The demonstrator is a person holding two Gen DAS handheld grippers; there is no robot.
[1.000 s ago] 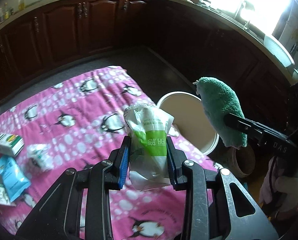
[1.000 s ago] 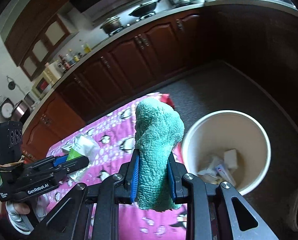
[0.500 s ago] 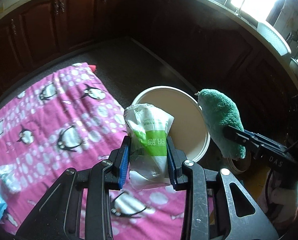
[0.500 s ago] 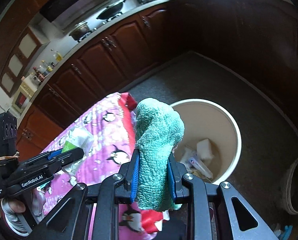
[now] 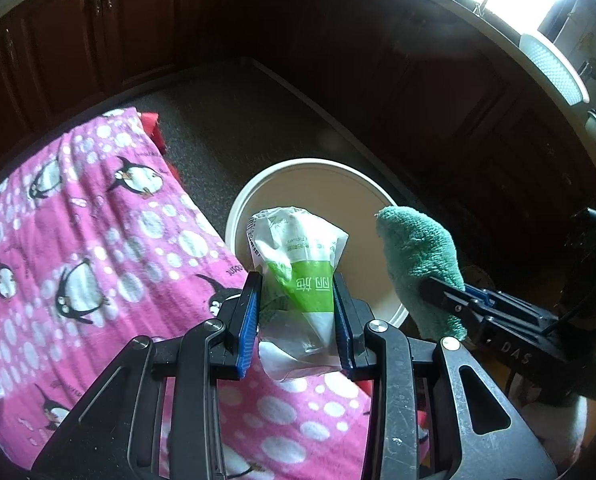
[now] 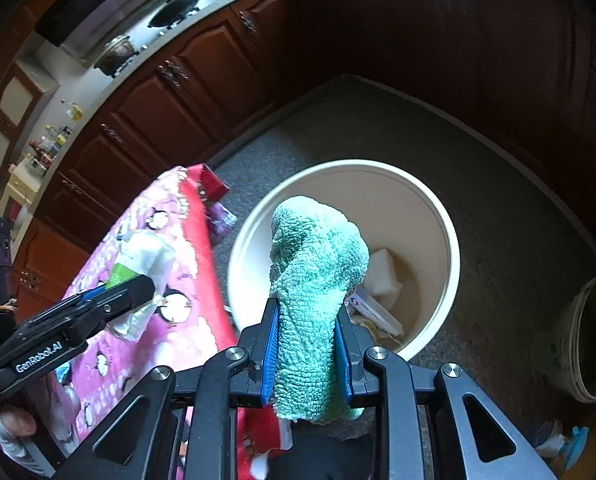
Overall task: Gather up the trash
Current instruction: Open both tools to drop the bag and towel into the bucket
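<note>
Pink penguin cloth: covers the bench on the left of both views; its red edge hangs just beside the bucket.
Left claw: closed part-way on a crumpled white-and-green tissue wrapper, the blue pads pressing both sides; wrapper stands up out of the jaws, with its upper part over the near rim of the bucket.
White bucket: stands on the grey floor right of the bench, mouth open; the right wrist view shows a white block and other scraps already lying at the bottom.
Right claw: closed part-way on a teal terry cloth, pads squeezing its lower half; the cloth's bulging top lies in front of the bucket's mouth.
Step in hand: carrying, both pieces of trash brought to the bucket, neither yet dropped.
Next move, as I judge it: bring each claw fully over the opening, clear of the rim and of each other, then open the jaws so the pieces fall in.
Caution: the wrapper is light and may cling to a pad; the left claw sits nearer the rim than the middle.
</note>
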